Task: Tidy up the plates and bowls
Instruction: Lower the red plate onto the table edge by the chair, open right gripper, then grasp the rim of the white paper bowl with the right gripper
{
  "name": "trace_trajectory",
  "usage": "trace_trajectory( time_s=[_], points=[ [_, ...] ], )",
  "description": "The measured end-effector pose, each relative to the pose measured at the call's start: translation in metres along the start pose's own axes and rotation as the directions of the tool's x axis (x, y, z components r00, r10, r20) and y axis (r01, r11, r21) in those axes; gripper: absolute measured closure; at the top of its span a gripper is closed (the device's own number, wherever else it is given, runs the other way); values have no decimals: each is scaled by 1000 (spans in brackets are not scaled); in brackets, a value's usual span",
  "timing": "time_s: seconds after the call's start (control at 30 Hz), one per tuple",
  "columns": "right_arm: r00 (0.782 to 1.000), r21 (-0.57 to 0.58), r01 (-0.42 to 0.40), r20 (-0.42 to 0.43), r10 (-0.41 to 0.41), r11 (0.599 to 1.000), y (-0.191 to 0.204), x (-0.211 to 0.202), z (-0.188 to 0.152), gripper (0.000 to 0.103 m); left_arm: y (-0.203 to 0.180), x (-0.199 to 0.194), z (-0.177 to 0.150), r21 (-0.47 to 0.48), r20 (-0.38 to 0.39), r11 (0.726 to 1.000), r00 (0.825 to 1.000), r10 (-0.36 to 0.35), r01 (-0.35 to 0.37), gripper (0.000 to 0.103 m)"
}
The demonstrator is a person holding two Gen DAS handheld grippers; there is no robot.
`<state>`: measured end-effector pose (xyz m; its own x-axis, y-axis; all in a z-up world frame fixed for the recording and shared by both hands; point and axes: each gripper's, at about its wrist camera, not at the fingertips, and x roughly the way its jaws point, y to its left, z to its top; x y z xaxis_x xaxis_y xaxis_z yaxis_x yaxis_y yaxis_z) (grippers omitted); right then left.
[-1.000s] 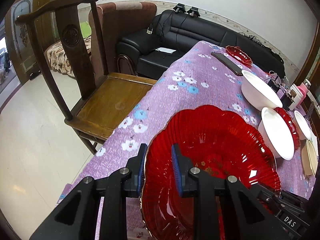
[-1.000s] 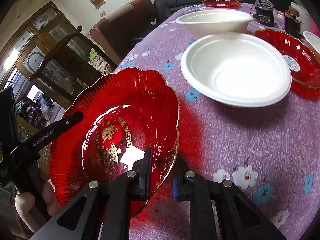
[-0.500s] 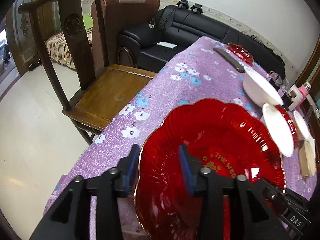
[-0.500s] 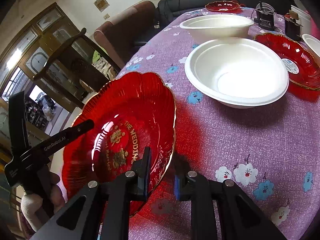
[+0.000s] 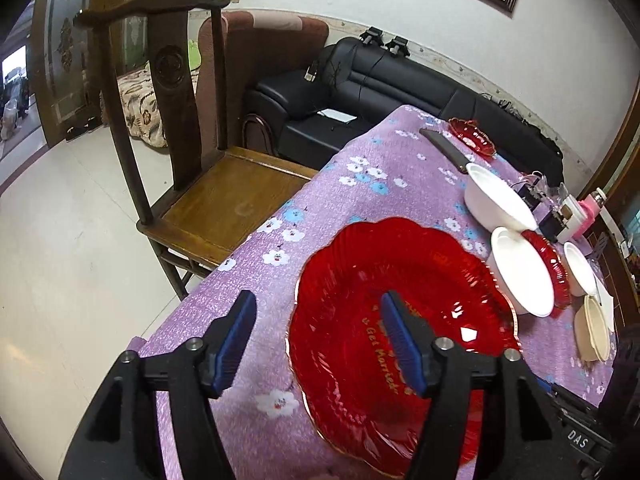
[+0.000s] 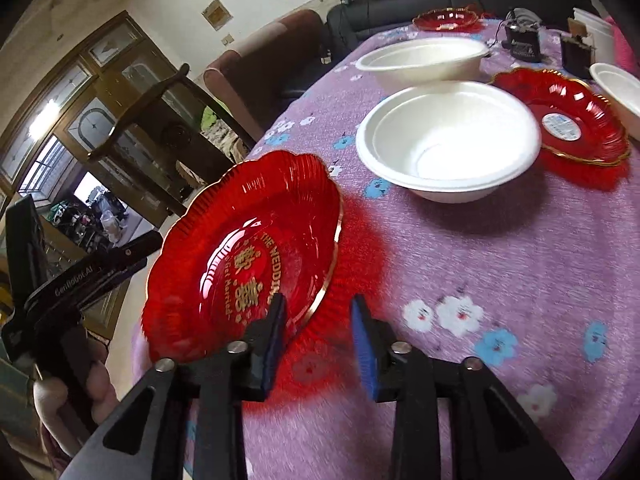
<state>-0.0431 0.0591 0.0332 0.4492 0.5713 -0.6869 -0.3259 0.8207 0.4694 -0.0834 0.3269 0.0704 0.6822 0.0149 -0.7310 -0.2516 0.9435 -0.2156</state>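
The left hand-held gripper (image 5: 316, 340) points down at a slant over the near corner of the worktop (image 5: 384, 176), its jaws wide apart and just opened further. The rim of the large red plate (image 5: 400, 304) lies between the blue pads (image 5: 236, 336), but neither pad presses on it — one hangs over the purple cloth outside the rim, the other over the plate's inside.

The right hand-held gripper (image 6: 318, 344) tilts down the same way from the plate's other side. Its jaws have also just been opening and now stand apart, with the plate's gold-edged rim (image 6: 328, 268) in the gap between them, touched by neither pad. In the right wrist view a hand (image 6: 68, 396) shows at the lower left, wrapped round the left gripper's black handle.

The red plate (image 6: 248, 256) rests flat on the flowered cloth at the near end of the worktop. Beyond it stand two white bowls (image 6: 448, 140), one behind the other, with a second red plate (image 6: 568, 120) just beside the nearer bowl. A third, smaller red plate (image 6: 448, 20) sits at the far end. A wooden chair (image 5: 208, 184) stands beside the worktop.
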Motion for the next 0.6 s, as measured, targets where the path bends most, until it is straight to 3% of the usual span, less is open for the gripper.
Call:
trace_trajectory(
  time_s=[0.07,0.33,0.5,0.6],
  points=[
    [1000,-6,11,23,-11,1000,-7,-14,-4,53,-9,-7,0,20,14,1000,1000,-5,4,33],
    [991,55,86,98,-91,995,-55,-56,4,53,-67,-9,8,122,1,989,997,-83,83,32],
    [987,137,105,110,-120,985,-86,-57,27,53,-112,9,25,170,-61,974,988,-140,149,32],
    [989,196,89,100,-110,977,-98,-47,49,53,-142,24,36,225,-89,963,987,-135,152,32]
  ],
)
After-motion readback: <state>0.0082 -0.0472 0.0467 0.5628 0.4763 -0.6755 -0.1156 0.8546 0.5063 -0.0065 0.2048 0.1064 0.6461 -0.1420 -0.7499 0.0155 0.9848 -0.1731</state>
